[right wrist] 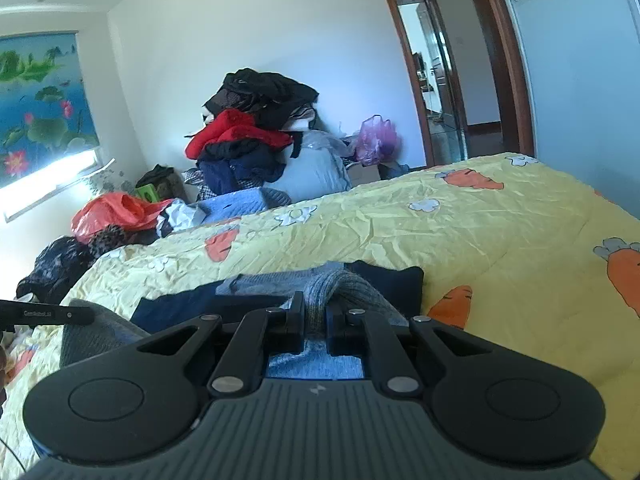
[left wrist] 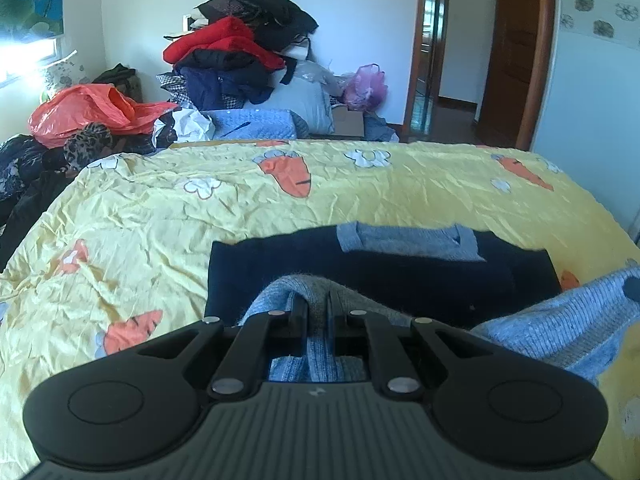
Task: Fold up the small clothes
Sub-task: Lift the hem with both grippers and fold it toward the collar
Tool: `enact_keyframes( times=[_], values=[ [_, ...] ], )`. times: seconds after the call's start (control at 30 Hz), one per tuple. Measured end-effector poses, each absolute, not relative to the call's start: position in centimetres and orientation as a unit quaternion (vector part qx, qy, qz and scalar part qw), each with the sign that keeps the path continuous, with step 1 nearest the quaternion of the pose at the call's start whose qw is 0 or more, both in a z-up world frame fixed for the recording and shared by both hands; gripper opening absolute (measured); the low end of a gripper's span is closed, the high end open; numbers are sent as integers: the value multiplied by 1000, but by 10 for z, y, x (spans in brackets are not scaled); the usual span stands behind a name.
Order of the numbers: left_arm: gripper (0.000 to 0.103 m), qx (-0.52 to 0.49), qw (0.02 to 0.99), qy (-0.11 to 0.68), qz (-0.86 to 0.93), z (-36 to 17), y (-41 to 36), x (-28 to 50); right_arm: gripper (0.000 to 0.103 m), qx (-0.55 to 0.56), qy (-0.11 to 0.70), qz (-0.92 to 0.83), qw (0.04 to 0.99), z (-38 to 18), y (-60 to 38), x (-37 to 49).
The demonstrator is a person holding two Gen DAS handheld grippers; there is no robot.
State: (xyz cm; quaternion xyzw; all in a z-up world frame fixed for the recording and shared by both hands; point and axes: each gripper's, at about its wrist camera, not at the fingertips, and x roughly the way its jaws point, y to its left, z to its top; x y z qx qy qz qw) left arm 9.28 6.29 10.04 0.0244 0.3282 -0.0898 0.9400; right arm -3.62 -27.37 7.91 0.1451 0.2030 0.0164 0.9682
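A small navy sweater [left wrist: 280,272] with light blue-grey knit trim lies on the yellow carrot-print bedspread [left wrist: 160,216]. My left gripper [left wrist: 318,300] is shut on a bunched fold of the blue-grey knit hem, lifted over the navy body. In the right wrist view the sweater [right wrist: 384,280] shows navy beyond the fingers, and my right gripper [right wrist: 315,304] is shut on another bunch of the same grey-blue knit. The other gripper's black finger [right wrist: 48,314] pokes in at the left edge there. More lifted knit [left wrist: 572,320] hangs at the right of the left wrist view.
A tall heap of clothes [left wrist: 240,48] with a red garment stands beyond the bed against the wall. An orange plastic bag [left wrist: 88,112] and dark garments lie at the bed's far left. A purple bag [left wrist: 366,84] sits by the open doorway [left wrist: 444,40] at the right.
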Motion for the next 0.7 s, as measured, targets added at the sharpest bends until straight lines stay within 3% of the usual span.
enact_keyframes(
  times=[0.7],
  values=[
    [9,40,920,382,-70,61,40,196,17,224,244,-14,943,41,-310,66]
  ],
)
